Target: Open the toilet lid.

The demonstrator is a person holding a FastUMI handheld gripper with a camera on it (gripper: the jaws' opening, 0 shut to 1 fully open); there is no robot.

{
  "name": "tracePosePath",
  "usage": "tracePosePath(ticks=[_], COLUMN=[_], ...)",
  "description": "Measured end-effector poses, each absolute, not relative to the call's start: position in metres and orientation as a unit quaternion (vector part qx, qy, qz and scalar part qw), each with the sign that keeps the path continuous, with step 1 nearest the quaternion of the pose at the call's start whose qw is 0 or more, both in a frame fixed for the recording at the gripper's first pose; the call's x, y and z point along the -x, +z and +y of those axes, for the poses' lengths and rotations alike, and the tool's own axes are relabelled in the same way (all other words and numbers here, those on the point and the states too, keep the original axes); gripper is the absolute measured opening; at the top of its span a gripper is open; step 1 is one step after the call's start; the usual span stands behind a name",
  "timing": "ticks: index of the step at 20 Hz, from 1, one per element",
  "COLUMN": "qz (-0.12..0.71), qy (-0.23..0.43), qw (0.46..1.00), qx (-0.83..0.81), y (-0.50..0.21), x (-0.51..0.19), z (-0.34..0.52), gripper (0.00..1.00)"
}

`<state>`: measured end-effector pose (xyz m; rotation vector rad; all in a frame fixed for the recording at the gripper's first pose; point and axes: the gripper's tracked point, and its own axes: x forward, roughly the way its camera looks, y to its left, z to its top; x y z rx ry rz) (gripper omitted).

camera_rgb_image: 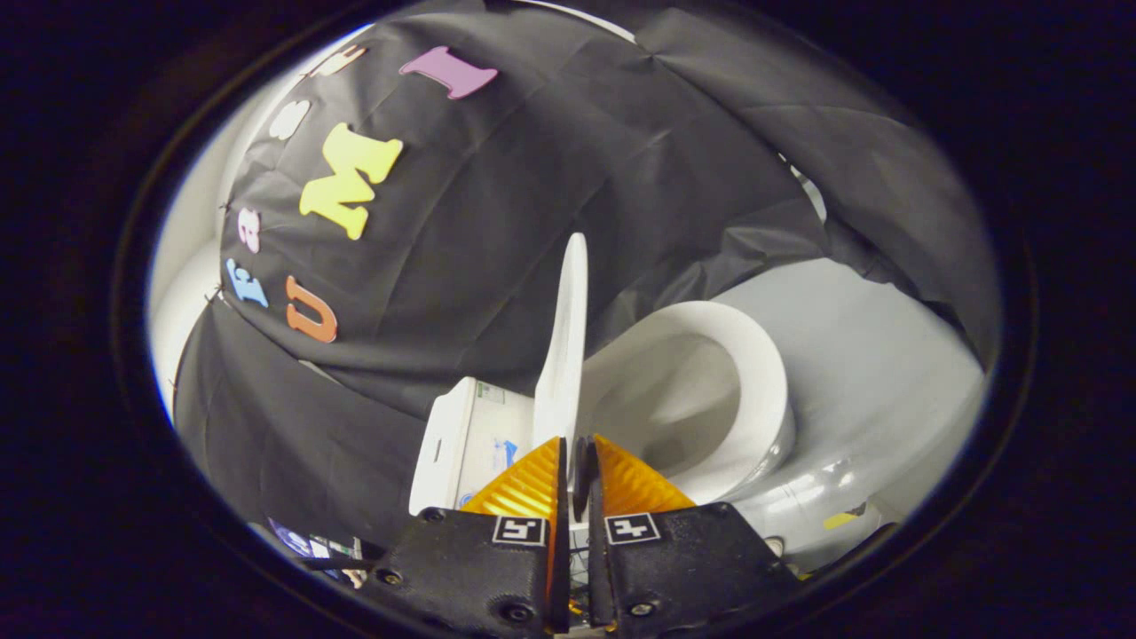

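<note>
Black cloth behind, white toilet lid (566, 346) upright, tongs (577, 453) seemingly pinching it

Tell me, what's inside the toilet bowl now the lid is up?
The toilet bowl looks bare and white inside, as far as it shows. Its bottom hides behind the gripper, whose orange fingers pinch the raised lid edge.

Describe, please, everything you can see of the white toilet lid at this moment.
The white, glossy, plastic-looking toilet lid is seen edge-on as a thin, slightly curved panel. It is raised to about upright, standing beside the open white toilet bowl, in front of the black cloth wall. Its lower edge sits between the orange fingers of the tongs, which look nearly closed on it; I cannot confirm that both fingers press it. The hinge is hidden.
</note>
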<state>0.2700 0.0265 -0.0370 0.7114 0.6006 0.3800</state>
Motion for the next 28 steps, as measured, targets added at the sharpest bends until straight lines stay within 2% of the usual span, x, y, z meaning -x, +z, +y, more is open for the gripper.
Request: tracePosePath(ticks=[28], qz=[0.272], qy=[0.184], qw=[0.927], qx=[-0.181], y=[0.044], x=[-0.247], z=[0.141], gripper=[0.14])
